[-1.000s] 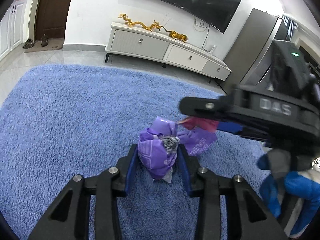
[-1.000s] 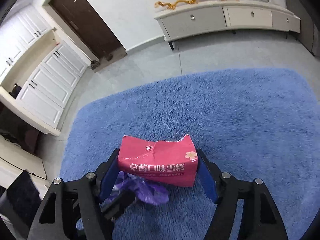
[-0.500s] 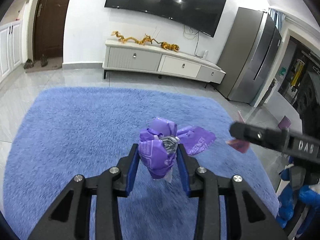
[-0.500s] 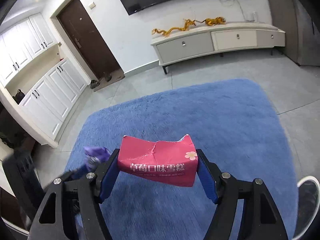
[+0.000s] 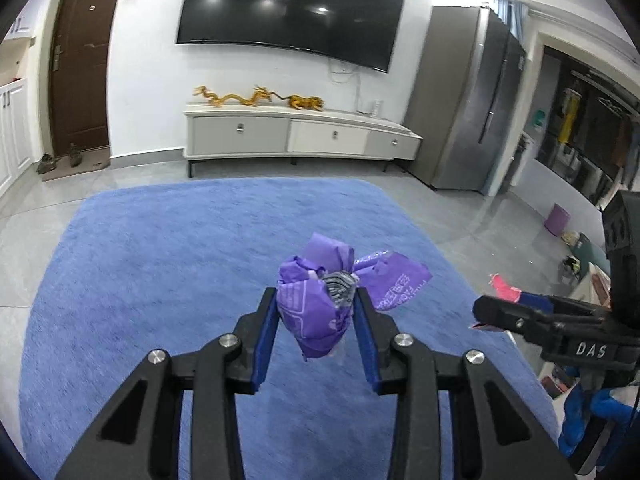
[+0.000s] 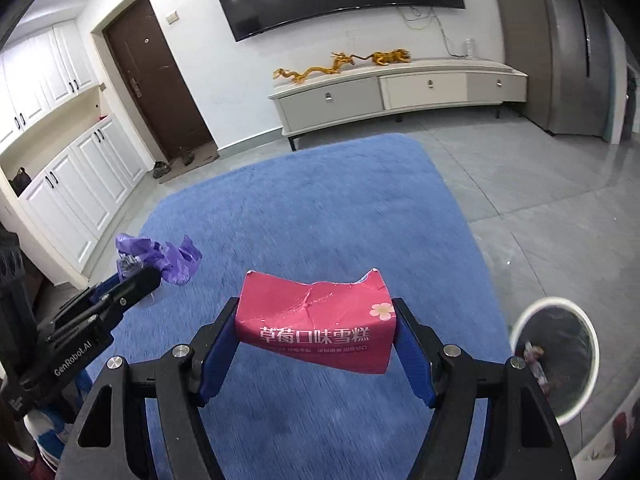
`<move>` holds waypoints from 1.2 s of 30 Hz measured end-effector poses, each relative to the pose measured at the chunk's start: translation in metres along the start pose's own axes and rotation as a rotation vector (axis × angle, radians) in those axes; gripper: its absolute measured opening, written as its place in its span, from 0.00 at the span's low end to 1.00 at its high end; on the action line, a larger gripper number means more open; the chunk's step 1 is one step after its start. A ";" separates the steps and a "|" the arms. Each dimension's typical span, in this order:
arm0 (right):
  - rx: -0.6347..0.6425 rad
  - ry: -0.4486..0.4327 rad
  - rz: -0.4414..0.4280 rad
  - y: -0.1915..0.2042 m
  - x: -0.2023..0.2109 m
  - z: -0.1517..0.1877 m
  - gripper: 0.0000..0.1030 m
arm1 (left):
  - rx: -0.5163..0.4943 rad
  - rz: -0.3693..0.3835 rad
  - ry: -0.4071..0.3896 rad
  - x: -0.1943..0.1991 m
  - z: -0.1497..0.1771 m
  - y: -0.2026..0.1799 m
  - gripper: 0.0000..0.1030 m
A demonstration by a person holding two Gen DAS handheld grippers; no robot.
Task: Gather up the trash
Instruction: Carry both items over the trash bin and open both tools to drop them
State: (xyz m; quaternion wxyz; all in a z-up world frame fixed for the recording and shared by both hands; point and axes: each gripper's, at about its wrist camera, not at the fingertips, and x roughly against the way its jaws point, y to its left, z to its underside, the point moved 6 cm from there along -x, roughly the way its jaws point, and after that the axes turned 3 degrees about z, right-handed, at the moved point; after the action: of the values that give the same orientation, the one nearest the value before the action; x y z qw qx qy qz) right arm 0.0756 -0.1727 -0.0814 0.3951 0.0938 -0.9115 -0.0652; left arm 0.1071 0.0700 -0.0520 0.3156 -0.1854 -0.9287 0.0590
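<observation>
My left gripper (image 5: pixel 316 320) is shut on a crumpled purple wrapper (image 5: pixel 320 304) and holds it above the blue rug (image 5: pixel 160 260). The wrapper also shows in the right wrist view (image 6: pixel 160 258), held at the left. My right gripper (image 6: pixel 316 336) is shut on a torn pink carton (image 6: pixel 316 324) with white print, held above the rug (image 6: pixel 320 208). A sliver of the carton (image 5: pixel 505 289) shows in the left wrist view beside the right gripper. A white-rimmed trash bin (image 6: pixel 554 354) with a dark liner stands on the floor at the right, holding some trash.
A low white TV cabinet (image 5: pixel 300 136) with gold dragon figures stands against the far wall under a TV (image 5: pixel 288 16). A grey fridge (image 5: pixel 468 100) is at the right. White cupboards (image 6: pixel 68 176) and a brown door (image 6: pixel 156 80) are at the left. Grey tiles surround the rug.
Both grippers have risen well above the rug with their loads and have drawn apart sideways. The views tilted up to show more of the room. The trash bin has come fully into the right view.
</observation>
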 end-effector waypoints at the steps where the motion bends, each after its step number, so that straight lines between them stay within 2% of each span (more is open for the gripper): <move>1: 0.000 -0.001 0.008 -0.004 0.004 0.005 0.68 | -0.007 0.013 0.001 0.002 0.003 -0.008 0.34; 9: -0.002 -0.021 0.053 -0.022 0.036 0.035 0.68 | -0.089 0.064 -0.009 0.015 0.014 -0.066 0.35; 19: -0.049 -0.062 0.084 -0.058 0.069 0.060 0.68 | -0.210 0.062 -0.015 0.017 0.019 -0.128 0.35; 36: -0.168 -0.131 0.123 -0.136 0.098 0.080 0.68 | -0.381 0.074 0.041 -0.016 0.019 -0.210 0.35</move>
State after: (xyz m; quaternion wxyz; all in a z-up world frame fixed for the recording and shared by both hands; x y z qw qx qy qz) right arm -0.0327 -0.3228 -0.0930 0.3445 -0.0002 -0.9307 -0.1230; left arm 0.0422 -0.1301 -0.0287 0.2914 -0.2767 -0.9091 -0.1100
